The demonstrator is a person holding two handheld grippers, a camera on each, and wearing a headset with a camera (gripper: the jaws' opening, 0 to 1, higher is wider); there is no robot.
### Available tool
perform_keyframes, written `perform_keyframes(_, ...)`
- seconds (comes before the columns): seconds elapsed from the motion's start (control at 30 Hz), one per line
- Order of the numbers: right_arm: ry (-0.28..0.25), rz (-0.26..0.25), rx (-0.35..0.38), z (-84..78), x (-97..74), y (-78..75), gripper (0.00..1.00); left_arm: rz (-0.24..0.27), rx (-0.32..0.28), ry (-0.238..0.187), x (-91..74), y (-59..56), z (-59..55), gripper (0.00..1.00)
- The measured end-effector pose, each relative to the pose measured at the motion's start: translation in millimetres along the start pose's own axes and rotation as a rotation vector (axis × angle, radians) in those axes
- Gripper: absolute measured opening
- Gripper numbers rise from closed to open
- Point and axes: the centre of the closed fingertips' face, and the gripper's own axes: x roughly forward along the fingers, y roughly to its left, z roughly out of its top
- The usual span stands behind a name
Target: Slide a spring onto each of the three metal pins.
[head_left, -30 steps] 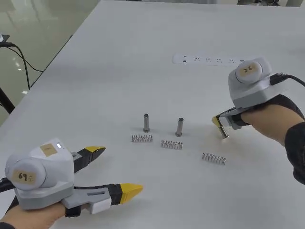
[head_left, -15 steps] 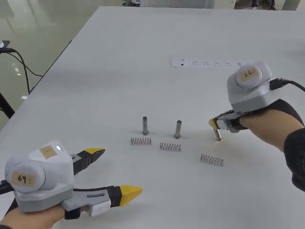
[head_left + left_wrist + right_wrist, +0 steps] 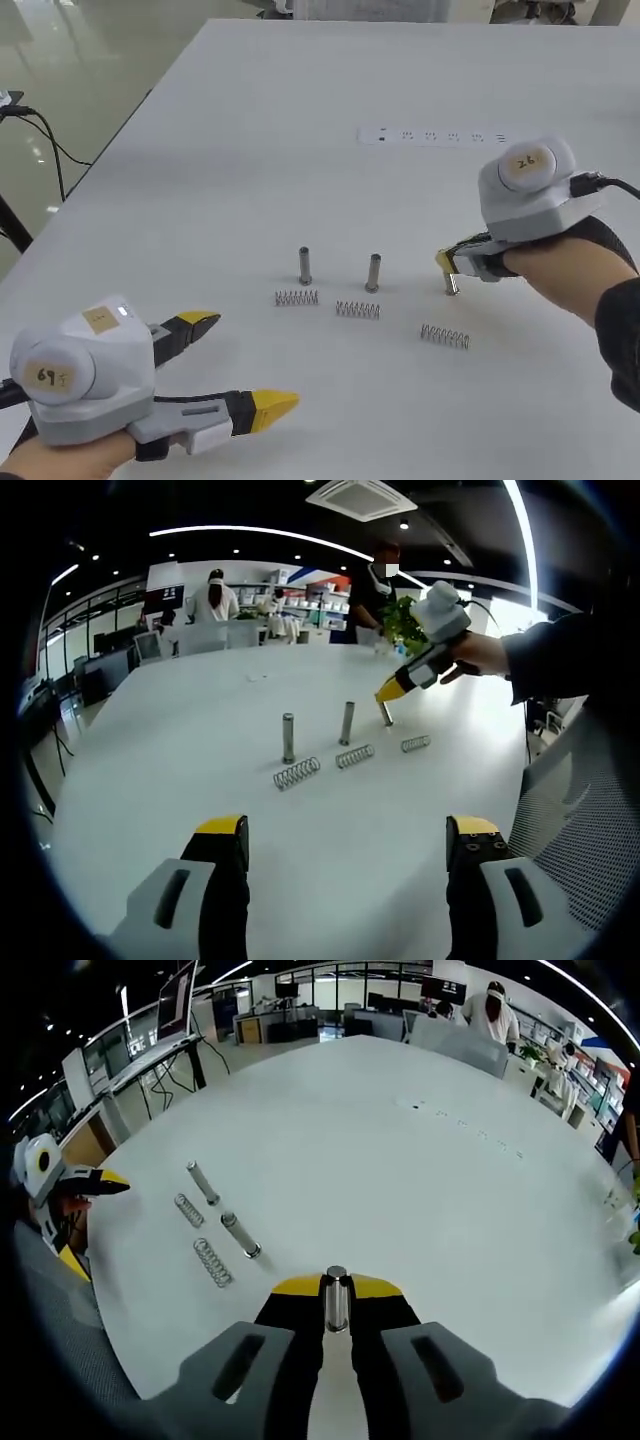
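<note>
The white workbench (image 3: 300, 130) carries all parts of the task. The left gripper (image 3: 250, 360) sits at 7 o'clock in the head view with its jaws spread wide and nothing between them. It is well apart from the parts, and its own view looks across the bench toward them. The right gripper (image 3: 447, 263) is at 3 o'clock in the head view, jaws closed narrowly on the third pin (image 3: 337, 1302). This pin is held roughly upright with its lower end at or just above the bench surface; contact cannot be confirmed. A white power strip (image 3: 430, 136) lies at 12 o'clock, well beyond the work. Two pins stand upright and bare: the left pin (image 3: 305, 265) and the middle pin (image 3: 373, 271). The held pin is at 3 o'clock of the middle pin. Three springs lie on their sides at 6 o'clock of the pins: the left spring (image 3: 297, 297), the middle spring (image 3: 358, 309) and the right spring (image 3: 445, 337). Assessment: the step in hand is placement of the third pin in line with the other two, and no spring is fitted yet. The next move calls for seating the pin square on its base and opening the jaws without tipping it. After that, a spring is to be gripped by its side so that its bore aligns over a pin top.
</note>
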Motion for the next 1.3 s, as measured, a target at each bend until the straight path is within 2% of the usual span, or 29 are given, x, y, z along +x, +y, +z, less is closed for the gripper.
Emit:
perform_keyframes(0.37,-0.027,0.009,0.007,-1.0,-2.0,2.3,0.10,-0.001,0.003,0.001,-0.4,-1.2,0.2,0.80)
perform_keyframes(0.83,-0.087,0.022,-0.006,1.8,-5.6,6.7,0.10,-0.003,0.005,0.000,-0.7,-2.3,1.4,0.80)
perform_keyframes(1.3,-0.087,0.020,0.023,-4.0,-11.8,6.2,0.10,-0.006,0.004,0.000,-0.3,-3.8,1.4,0.79)
